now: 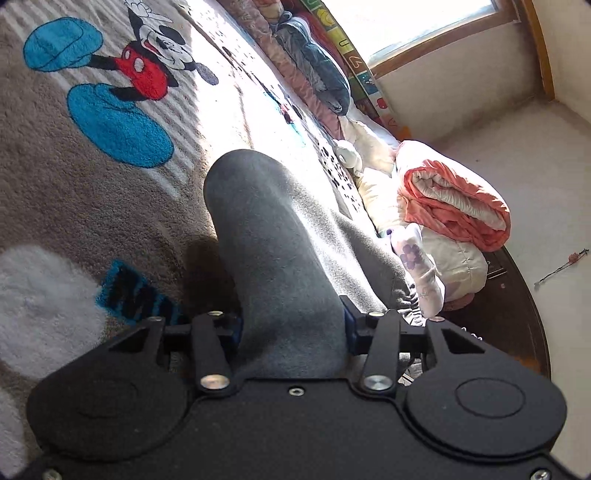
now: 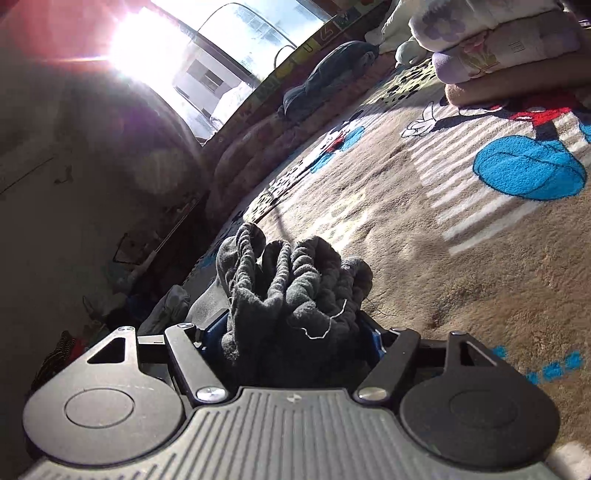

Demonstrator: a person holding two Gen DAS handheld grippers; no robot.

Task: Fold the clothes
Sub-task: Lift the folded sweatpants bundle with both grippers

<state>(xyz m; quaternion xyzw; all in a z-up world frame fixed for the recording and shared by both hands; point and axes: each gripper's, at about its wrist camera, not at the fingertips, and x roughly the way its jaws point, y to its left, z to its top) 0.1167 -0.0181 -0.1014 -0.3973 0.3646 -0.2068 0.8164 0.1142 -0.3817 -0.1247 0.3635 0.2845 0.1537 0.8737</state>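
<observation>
With both my left gripper [image 1: 291, 328] and right gripper [image 2: 295, 332] clamping the grey garment [image 1: 266, 236], I judge a fold is mid-carry; next, lay it flat on the rug [image 1: 74, 192].

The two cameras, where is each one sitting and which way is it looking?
Left wrist: sits on the left gripper, looking along it over a grey garment on the rug towards a window; only the gripper shows.
Right wrist: sits on the right gripper, looking low across the rug at bunched grey cloth and a window; only the gripper shows.
Both share the rug and grey fabric.
</observation>
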